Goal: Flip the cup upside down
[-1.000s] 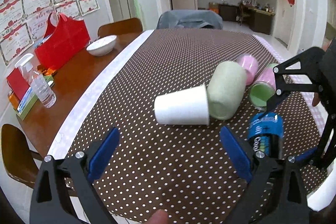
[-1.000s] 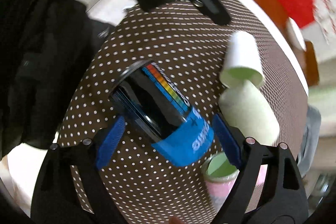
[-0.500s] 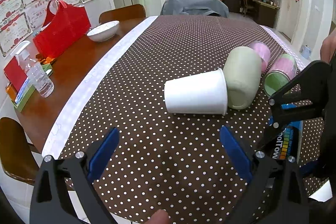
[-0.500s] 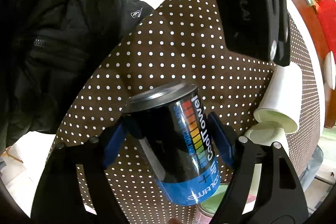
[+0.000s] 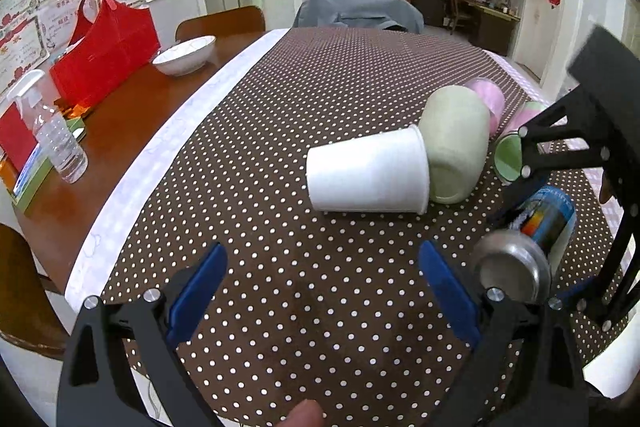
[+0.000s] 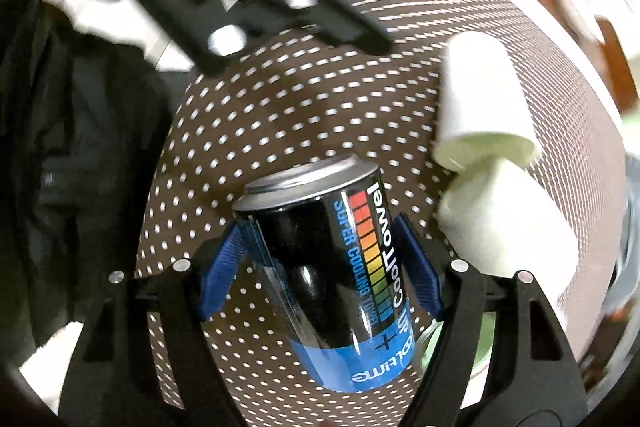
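Note:
My right gripper [image 6: 320,267] is shut on a black and blue can-shaped cup [image 6: 340,279] marked "CoolTowel" and holds it tilted above the dotted cloth, metal end up. The same cup [image 5: 532,243] shows at the right of the left wrist view, metal end toward the camera, inside the right gripper's frame. My left gripper [image 5: 320,287] is open and empty over the cloth, in front of a white cup [image 5: 368,177] lying on its side. A pale green cup [image 5: 456,143] lies against the white cup's mouth.
A pink and green cup [image 5: 516,143] and a pink cup [image 5: 488,99] lie behind the green one. On the bare wood at left are a white bowl [image 5: 186,55], a red bag [image 5: 104,47] and a spray bottle [image 5: 56,139]. Chairs stand around the table.
My right gripper has turned the can-shaped cup from lying nearly flat to tilted with its metal end up and lifted it. The left gripper has drawn back slightly and stays open.

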A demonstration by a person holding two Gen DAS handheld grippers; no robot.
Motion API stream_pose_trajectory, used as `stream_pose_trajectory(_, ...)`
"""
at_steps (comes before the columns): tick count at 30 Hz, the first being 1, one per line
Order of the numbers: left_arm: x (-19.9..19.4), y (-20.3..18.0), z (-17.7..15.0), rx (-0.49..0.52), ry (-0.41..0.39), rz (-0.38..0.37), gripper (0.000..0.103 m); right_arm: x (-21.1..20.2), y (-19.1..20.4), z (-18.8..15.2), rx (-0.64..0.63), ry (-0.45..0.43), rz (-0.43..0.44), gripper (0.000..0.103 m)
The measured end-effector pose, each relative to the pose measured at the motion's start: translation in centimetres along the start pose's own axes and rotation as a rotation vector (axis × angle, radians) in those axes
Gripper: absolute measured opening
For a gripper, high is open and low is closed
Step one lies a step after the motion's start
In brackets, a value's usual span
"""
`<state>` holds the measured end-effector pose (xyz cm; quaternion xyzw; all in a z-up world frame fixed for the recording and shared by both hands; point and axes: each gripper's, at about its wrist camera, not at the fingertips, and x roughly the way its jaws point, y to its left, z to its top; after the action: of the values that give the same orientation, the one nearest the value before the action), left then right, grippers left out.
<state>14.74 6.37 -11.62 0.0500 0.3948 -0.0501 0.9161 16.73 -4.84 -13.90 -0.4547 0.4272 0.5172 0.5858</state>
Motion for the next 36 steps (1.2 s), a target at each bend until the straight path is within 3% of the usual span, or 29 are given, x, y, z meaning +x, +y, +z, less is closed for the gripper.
stream_pose_trajectory(5,-0.5,-0.3,0.2,0.022,-0.034,-0.033,0.095,-1.9,-1.6,-1.2,0.224,-0.102,-0.035,0.071)
stream_pose_trajectory(16,-2.2,-1.8,-0.7,0.052,-0.097,-0.058,0.095,-4.6,-0.8,-4.9,0.559,-0.318,-0.143,0.070)
stream_pose_trajectory(24,-4.7,-2.6,-1.4,0.044,-0.164,-0.059,0.095,-6.7,0.4,-8.9,0.854,-0.589,-0.192,0.069)
stream_pose_trajectory(31,-7.6,-3.6,-2.0,0.067,-0.221,-0.056,0.095,-9.1,3.3,-10.5,0.963,-0.793,-0.228,0.069)
stream_pose_trajectory(36,-9.1,-3.9,-1.8,0.059,-0.255,-0.046,0.095,-9.9,4.7,-10.4,1.016,-0.907,-0.303,0.069)
